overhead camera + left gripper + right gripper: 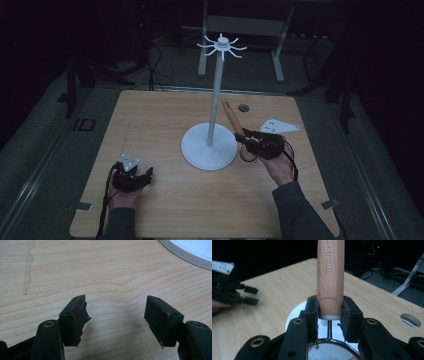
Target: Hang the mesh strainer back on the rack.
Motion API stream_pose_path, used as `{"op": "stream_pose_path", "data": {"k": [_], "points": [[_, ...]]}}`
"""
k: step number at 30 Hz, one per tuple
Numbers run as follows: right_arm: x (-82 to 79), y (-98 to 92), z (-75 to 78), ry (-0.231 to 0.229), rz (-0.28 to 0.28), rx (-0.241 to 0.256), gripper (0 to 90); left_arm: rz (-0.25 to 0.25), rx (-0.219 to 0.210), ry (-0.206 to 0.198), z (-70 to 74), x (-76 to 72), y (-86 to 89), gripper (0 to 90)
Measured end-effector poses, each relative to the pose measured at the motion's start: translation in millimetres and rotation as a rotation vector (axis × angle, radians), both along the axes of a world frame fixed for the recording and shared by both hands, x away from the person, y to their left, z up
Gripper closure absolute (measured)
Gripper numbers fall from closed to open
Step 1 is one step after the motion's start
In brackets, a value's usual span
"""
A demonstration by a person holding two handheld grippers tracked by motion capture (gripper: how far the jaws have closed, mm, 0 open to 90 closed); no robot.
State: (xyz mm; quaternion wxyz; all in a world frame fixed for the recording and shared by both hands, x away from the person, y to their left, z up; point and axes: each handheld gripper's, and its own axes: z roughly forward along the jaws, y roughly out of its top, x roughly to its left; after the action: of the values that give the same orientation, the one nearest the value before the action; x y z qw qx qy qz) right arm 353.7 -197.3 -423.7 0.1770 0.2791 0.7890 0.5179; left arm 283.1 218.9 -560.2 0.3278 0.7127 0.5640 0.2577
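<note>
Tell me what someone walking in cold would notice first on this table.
Likely the tall white stand with a round base and hooked arms at its top, upright mid-table. Next, the right gripper, its jaws shut on the light wooden handle of a small wire-mesh strainer just right of the stand's base, handle pointing up. The left gripper rests open and empty on the pale wooden table near its front left.
</note>
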Motion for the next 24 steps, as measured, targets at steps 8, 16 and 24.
{"op": "stream_pose_path", "data": {"k": [8, 16, 24], "points": [[0.3, -0.5, 8.0, -0.021, -0.021, 0.044, 70.0, 0.0, 0.0, 0.001, 0.2, -0.1, 0.2, 34.6], [1.0, -1.0, 13.6, -0.042, -0.043, 0.076, 70.0, -0.002, 0.003, 0.0, 0.5, -0.2, 0.7, 34.6], [0.9, -4.0, 18.5, -0.054, -0.066, 0.112, 70.0, -0.001, 0.002, -0.001, 0.4, -0.2, 0.7, 34.6]]}}
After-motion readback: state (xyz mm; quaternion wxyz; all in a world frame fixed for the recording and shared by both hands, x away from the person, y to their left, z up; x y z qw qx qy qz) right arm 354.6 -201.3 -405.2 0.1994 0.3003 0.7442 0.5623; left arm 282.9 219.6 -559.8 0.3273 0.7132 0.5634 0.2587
